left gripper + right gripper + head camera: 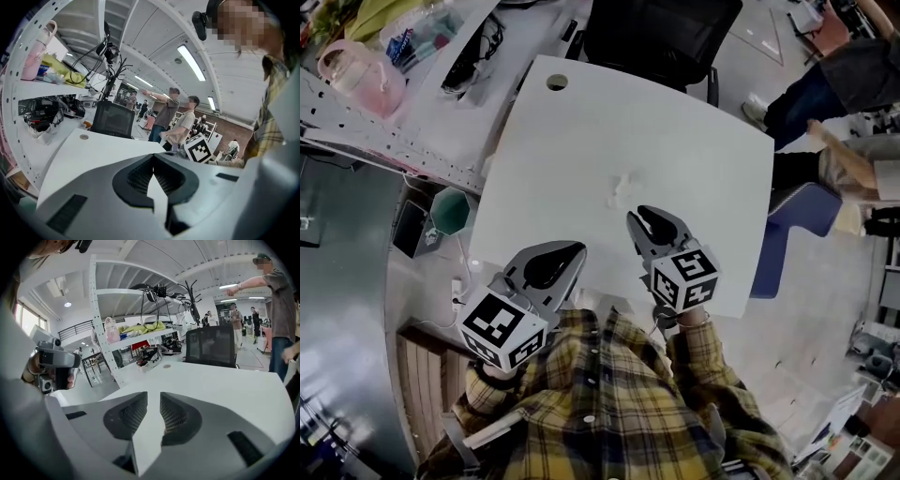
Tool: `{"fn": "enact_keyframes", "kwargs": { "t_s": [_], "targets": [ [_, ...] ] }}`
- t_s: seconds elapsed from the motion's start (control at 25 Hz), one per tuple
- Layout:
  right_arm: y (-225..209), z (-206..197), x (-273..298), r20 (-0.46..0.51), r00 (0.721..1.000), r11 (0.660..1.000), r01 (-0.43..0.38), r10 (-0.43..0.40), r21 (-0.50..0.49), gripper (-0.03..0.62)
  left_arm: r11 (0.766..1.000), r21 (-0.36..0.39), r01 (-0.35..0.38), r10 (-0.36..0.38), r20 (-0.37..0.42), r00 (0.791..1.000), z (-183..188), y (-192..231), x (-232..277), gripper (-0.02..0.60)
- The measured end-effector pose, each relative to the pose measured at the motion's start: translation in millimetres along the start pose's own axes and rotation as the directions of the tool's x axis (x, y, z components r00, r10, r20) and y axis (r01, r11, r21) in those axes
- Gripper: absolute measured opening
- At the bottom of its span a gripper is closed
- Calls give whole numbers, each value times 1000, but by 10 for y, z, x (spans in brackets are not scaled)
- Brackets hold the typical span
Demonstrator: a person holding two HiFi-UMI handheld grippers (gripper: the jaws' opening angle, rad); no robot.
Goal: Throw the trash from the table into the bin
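Jaws: left gripper (pixel 153 156) closed, empty | right gripper (pixel 153 403) slightly apart, empty

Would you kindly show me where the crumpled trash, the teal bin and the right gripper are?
crumpled trash (pixel 623 186): head view, its middle.
teal bin (pixel 450 210): head view, its bare inside.
right gripper (pixel 637 216): head view, between its fingertips.

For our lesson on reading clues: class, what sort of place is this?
Probably a lab or workshop-style office: a cluttered perforated metal rack, a white table with a black office chair behind it, and strip lights overhead.
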State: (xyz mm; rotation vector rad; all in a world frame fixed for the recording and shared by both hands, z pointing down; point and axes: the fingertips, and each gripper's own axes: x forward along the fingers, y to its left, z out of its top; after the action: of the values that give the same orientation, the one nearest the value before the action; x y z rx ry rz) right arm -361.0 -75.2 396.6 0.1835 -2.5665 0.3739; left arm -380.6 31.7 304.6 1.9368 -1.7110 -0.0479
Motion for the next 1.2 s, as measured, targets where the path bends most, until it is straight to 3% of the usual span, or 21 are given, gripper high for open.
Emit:
{"fn": "enact_keyframes", "kwargs": {
  "t_s": [0.28, 0.68, 1.08, 1.16, 1.2],
  "targets": [
    [-260, -335, 480, -101, 994, 999, 31, -28, 22, 153, 997, -58, -46, 44, -38, 998, -232, 249, -62, 9],
    [-526, -724, 966, -208, 977, 999, 50, -52, -14, 215, 990, -111, -91, 81, -86, 993, -478, 460, -32, 10],
    [-700, -969, 1179, -323, 937, 990, 111, -133, -85, 212, 983, -150, -110, 99, -84, 992, -498, 605, 12, 10],
    [-721, -981, 1175, -333, 930, 986, 126, -155, -110, 163, 982, -151, -112, 101, -81, 992, -485, 633, 2, 10],
    [-724, -986, 1172, -338, 927, 985, 128, -161, -118, 90, 982, -151, -113, 102, -80, 992, -474, 645, -4, 10]
  ]
}}
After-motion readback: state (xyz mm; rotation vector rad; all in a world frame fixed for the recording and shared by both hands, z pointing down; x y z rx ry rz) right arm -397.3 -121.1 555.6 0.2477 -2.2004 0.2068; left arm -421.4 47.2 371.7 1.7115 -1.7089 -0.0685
